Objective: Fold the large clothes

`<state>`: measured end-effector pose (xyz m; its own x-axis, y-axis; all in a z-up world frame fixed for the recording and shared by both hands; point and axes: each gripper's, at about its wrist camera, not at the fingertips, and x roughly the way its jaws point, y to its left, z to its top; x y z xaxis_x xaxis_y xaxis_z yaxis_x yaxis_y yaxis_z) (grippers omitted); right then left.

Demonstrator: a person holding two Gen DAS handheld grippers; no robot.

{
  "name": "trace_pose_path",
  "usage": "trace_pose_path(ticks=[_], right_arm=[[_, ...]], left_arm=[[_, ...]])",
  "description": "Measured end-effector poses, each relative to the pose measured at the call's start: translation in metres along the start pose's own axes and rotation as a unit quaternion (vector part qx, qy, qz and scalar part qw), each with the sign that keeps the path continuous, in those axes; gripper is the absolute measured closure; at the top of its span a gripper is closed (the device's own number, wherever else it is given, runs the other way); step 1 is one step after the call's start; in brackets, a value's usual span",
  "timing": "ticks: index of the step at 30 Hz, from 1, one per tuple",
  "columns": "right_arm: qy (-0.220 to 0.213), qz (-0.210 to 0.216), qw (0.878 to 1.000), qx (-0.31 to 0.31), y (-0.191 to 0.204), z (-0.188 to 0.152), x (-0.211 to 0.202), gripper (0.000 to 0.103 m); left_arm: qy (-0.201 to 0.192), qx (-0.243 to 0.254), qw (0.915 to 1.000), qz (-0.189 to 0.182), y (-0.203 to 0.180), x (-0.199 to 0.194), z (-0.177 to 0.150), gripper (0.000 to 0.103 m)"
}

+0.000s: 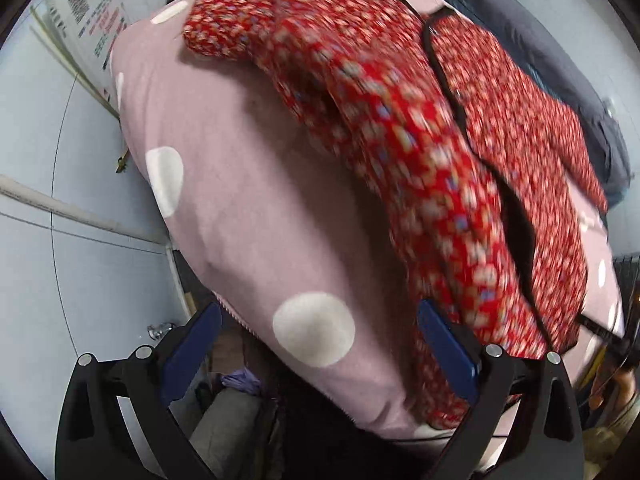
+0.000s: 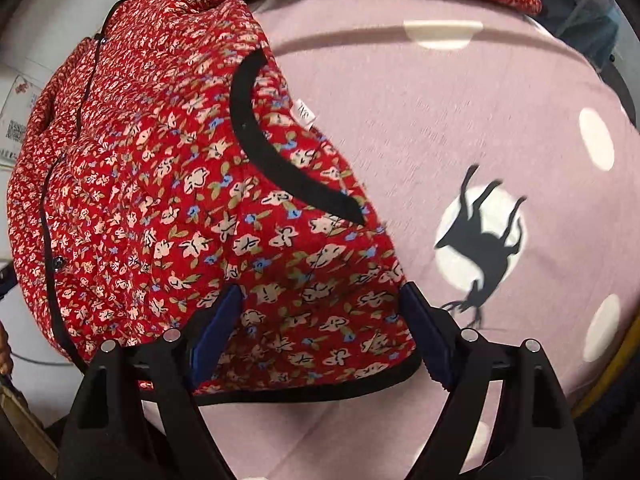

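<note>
Red floral garment (image 2: 160, 184) looks thin, soft, floppy, prob light; best pinched at black-trimmed hem near pink bedcover (image 2: 440, 120) front edge. Left gripper (image 1: 320, 344) wide open w/ nothing gripped; right gripper (image 2: 320, 320) unclenched, straddling fabric w/o squeezing

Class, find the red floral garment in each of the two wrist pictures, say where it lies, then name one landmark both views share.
Left wrist: the red floral garment runs from upper centre down to the lower right.
Right wrist: it fills the left half, its hem between the open gripper's fingers.
Shared landmark: the pink cloth with white dots beneath it.
</note>
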<state>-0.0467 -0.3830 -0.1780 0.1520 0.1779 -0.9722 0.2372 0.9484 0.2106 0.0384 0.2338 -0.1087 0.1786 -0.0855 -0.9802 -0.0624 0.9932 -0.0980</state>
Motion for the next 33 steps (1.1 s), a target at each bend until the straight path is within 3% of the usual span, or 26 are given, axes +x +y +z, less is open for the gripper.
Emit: trace_pose_path(ticks=[1, 2, 4, 8, 10, 12, 13, 14, 15, 17, 18, 19, 20, 23, 24, 27, 32, 33], right_arm=[[0.000, 0.014, 1.000, -0.006, 0.006, 0.000, -0.003, 0.055], [-0.005, 0.009, 1.000, -0.009, 0.010, 0.002, -0.007, 0.065], [-0.023, 0.026, 0.999, -0.009, 0.010, 0.006, -0.023, 0.077], [-0.109, 0.054, 0.991, 0.046, -0.022, 0.019, -0.081, 0.082], [-0.134, 0.049, 0.988, 0.066, -0.034, 0.027, -0.098, 0.083], [-0.139, 0.019, 0.987, 0.077, -0.042, 0.035, -0.105, 0.083], [-0.135, -0.040, 0.986, 0.092, -0.047, 0.040, -0.105, 0.086], [-0.119, -0.077, 0.984, 0.105, -0.052, 0.042, -0.102, 0.085], [-0.106, -0.079, 0.985, 0.113, -0.055, 0.042, -0.100, 0.085], [-0.096, -0.032, 0.986, 0.131, -0.054, 0.033, -0.100, 0.078], [-0.094, -0.022, 0.987, 0.130, -0.050, 0.030, -0.100, 0.070], [-0.089, -0.020, 0.989, 0.118, -0.040, 0.024, -0.100, 0.048], [-0.088, -0.024, 0.990, 0.103, -0.030, 0.020, -0.100, 0.038], [-0.090, -0.028, 0.993, 0.069, -0.003, 0.009, -0.101, 0.038], [-0.088, -0.027, 0.994, 0.058, 0.006, 0.005, -0.100, 0.038], [-0.074, -0.026, 0.996, 0.039, 0.025, -0.010, -0.104, 0.038], [-0.067, -0.023, 0.997, 0.015, 0.050, -0.019, -0.094, 0.038], [-0.070, -0.027, 0.997, 0.011, 0.053, -0.019, -0.096, 0.038]], left_arm=[[-0.001, 0.008, 1.0000, 0.005, -0.002, 0.001, -0.003, 0.006], [-0.003, 0.016, 0.9998, 0.010, -0.004, 0.001, -0.004, 0.006], [-0.013, 0.029, 0.9993, 0.018, -0.005, 0.002, -0.007, 0.006], [-0.020, 0.029, 0.9985, 0.042, 0.002, 0.016, -0.009, 0.006], [-0.017, 0.022, 0.9986, 0.045, 0.004, 0.025, -0.006, 0.006], [-0.021, 0.017, 0.9990, 0.035, 0.002, 0.031, 0.000, 0.006], [-0.028, 0.019, 0.9991, 0.025, -0.001, 0.031, 0.004, 0.006], [-0.039, 0.026, 0.9988, 0.014, -0.009, 0.032, 0.009, 0.006], [-0.047, 0.034, 0.9983, 0.009, -0.017, 0.033, 0.015, 0.006], [-0.053, 0.055, 0.9969, 0.020, -0.035, 0.038, 0.028, 0.007], [-0.055, 0.071, 0.9956, 0.025, -0.046, 0.043, 0.035, 0.006], [-0.057, 0.084, 0.9943, 0.034, -0.055, 0.049, 0.040, 0.006], [-0.058, 0.093, 0.9930, 0.043, -0.064, 0.054, 0.046, 0.006], [-0.068, 0.083, 0.9939, 0.027, -0.086, 0.059, 0.069, 0.007], [-0.074, 0.081, 0.9938, 0.011, -0.093, 0.056, 0.075, 0.010], [-0.062, 0.094, 0.9921, -0.056, -0.121, 0.046, 0.097, 0.062], [-0.068, 0.115, 0.9892, -0.061, -0.146, 0.022, 0.115, 0.081], [-0.064, 0.106, 0.9896, -0.073, -0.137, 0.014, 0.114, 0.092]])
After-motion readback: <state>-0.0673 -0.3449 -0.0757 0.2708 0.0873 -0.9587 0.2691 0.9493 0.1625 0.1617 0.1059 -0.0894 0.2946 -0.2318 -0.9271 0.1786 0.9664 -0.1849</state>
